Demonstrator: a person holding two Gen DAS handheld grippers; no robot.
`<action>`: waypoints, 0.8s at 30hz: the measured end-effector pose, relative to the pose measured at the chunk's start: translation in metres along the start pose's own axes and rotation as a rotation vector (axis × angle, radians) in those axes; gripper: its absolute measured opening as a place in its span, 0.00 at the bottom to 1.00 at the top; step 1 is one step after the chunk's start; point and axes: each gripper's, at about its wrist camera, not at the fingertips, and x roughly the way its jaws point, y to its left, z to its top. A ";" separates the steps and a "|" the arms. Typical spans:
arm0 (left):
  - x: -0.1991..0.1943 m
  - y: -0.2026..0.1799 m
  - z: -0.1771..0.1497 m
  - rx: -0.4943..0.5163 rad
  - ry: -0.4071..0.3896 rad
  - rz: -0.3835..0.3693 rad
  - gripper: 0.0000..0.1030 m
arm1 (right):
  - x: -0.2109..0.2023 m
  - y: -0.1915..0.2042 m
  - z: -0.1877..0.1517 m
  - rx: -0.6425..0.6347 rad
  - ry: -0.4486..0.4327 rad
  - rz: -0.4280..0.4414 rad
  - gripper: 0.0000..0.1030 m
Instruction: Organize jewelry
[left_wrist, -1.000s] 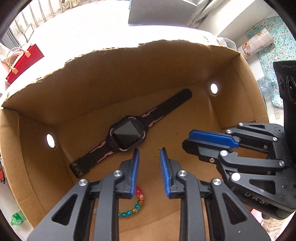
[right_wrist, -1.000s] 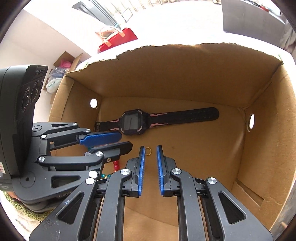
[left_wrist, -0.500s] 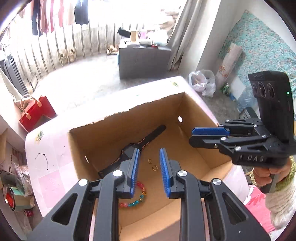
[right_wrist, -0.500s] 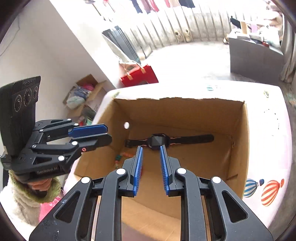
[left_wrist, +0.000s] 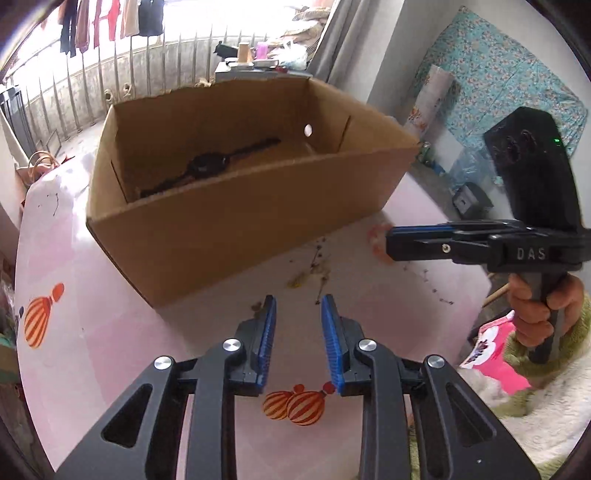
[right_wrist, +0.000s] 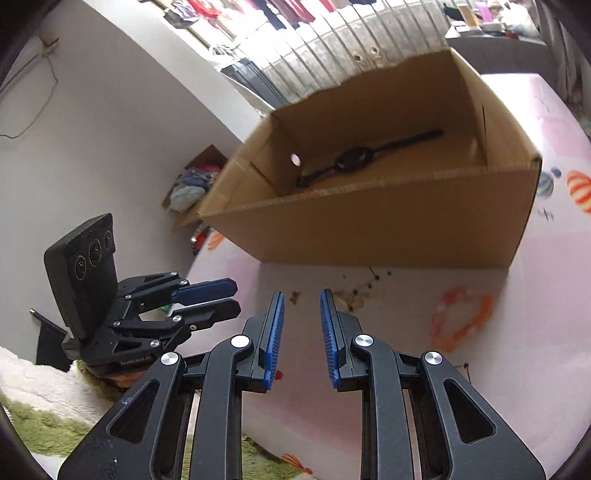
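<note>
Two tools hang over the pink, balloon-printed table (left_wrist: 92, 332), both short of the open brown cardboard box (left_wrist: 236, 225). We see the left tool (left_wrist: 295, 306) with its blue ribbed pads parted by a narrow gap and nothing between them; the right tool (right_wrist: 301, 295) stands likewise, slack and empty. Neither tool touches the box or the table.

The one piece of jewelry we can make out is the black wristwatch with a dark rounded face (right_wrist: 352, 157), lying flat on the box floor with its strap stretched straight to either side. In the left wrist view the wristwatch (left_wrist: 207, 164) sits toward the far wall, partly hidden by the near wall of the box. Whether smaller pieces lie close behind that near wall we cannot tell.

We judge the wristwatch to be light, with a stiff case and a soft, pliant strap that will droop when lifted. The smooth face looks the most easily scratched and the most slippery part, so we would avoid pinching across it. The better hold, in our judgement, is across the width of the strap just beside the case, where the ribbed pads can bite into the softer band. The tall walls of the box call for a steep entry from above.
</note>
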 end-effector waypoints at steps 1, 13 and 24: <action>0.008 0.001 -0.003 0.004 0.000 0.032 0.24 | 0.007 -0.001 -0.006 0.011 0.011 -0.016 0.21; 0.046 0.000 -0.009 0.031 0.027 0.181 0.24 | 0.019 0.003 -0.030 0.008 -0.022 -0.099 0.21; 0.051 -0.001 -0.011 0.051 0.012 0.205 0.09 | 0.010 -0.010 -0.034 0.010 -0.035 -0.084 0.21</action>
